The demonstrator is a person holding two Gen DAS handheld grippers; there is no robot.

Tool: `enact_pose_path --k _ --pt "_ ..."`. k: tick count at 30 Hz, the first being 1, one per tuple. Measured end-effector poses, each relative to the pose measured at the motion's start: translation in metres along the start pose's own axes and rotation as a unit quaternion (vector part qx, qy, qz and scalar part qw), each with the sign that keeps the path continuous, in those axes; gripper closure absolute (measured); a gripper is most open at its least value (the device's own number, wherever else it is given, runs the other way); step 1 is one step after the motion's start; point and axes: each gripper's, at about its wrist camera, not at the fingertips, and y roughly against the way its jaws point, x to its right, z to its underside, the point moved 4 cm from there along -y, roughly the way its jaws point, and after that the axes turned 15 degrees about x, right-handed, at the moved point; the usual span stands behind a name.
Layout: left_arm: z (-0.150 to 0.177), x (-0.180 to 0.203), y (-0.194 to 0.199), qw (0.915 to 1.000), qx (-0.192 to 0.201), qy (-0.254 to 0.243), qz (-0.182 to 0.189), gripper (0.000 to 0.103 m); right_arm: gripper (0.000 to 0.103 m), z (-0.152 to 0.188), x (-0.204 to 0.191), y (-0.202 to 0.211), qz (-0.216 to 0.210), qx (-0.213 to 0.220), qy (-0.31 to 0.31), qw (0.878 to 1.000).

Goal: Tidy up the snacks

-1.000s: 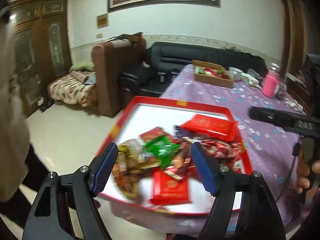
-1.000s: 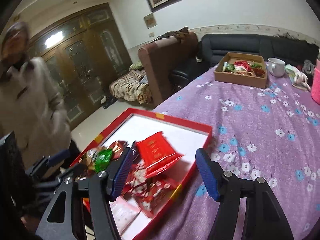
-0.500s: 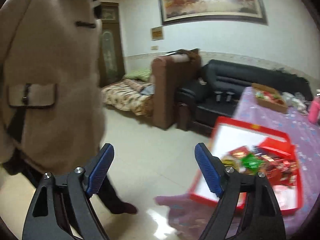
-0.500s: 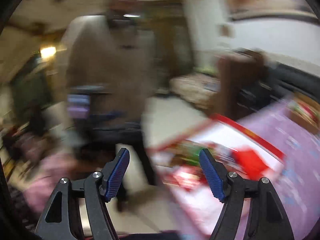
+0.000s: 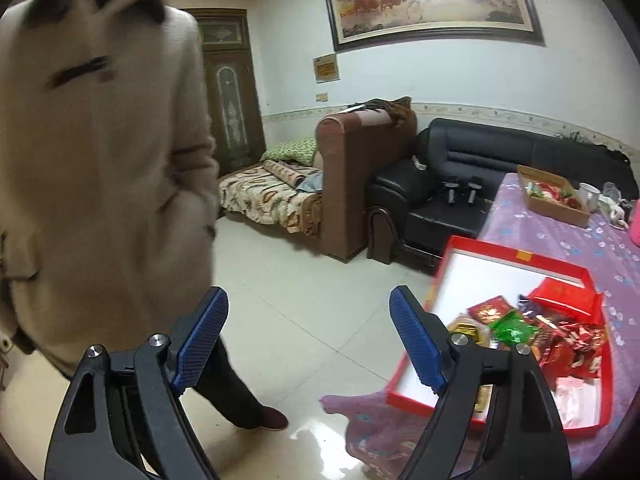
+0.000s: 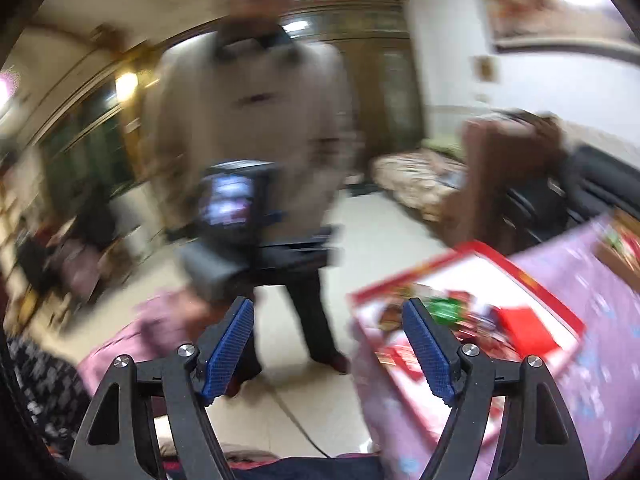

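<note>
Both our grippers point off the table at the floor, empty: the left gripper (image 5: 304,340) gapes wide, the right gripper (image 6: 328,348) is opening with nothing between its jaws. We judge no snack is in hand; next we must swing back over the red tray (image 5: 516,258) at the table's near corner. Snacks (image 5: 520,332), crinkly red and green packets, lie heaped inside it.

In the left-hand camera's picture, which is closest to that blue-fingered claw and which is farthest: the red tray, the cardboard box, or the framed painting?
From the left gripper:
1. Red tray, right beside its right finger, at the table's near end.
2. Cardboard box, farther back on the same table, upper right.
3. Framed painting, high on the far wall.
</note>
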Motion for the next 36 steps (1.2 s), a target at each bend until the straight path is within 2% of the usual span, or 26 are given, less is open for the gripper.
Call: enact_pose_path --k 8,14,22,26,31,36 --pt "-0.003 0.005 0.003 1.0000 -0.009 0.004 0.000 0.019 0.021 -0.003 0.052 0.027 0.094 0.018 -0.016 0.995" --pt "-0.001 0.009 0.002 0.9998 -0.021 0.004 -0.008 0.019 0.021 -0.001 0.083 0.042 0.134 0.016 -0.026 0.990" --pt "0.002 0.025 0.002 0.9994 -0.034 0.010 -0.001 0.019 0.021 0.010 0.108 0.061 0.179 0.013 -0.038 0.983" --pt "0.005 0.047 0.006 0.9980 -0.060 0.011 0.011 0.019 0.020 0.027 0.130 0.062 0.215 0.004 -0.078 0.974" --pt "0.007 0.073 0.020 0.9977 -0.059 -0.004 0.032 0.019 0.020 0.039 0.133 0.058 0.225 0.025 -0.124 0.966" --pt "0.001 0.084 0.035 0.9983 -0.043 -0.019 0.035 0.019 0.020 0.034 0.119 0.049 0.212 0.040 -0.119 0.969"
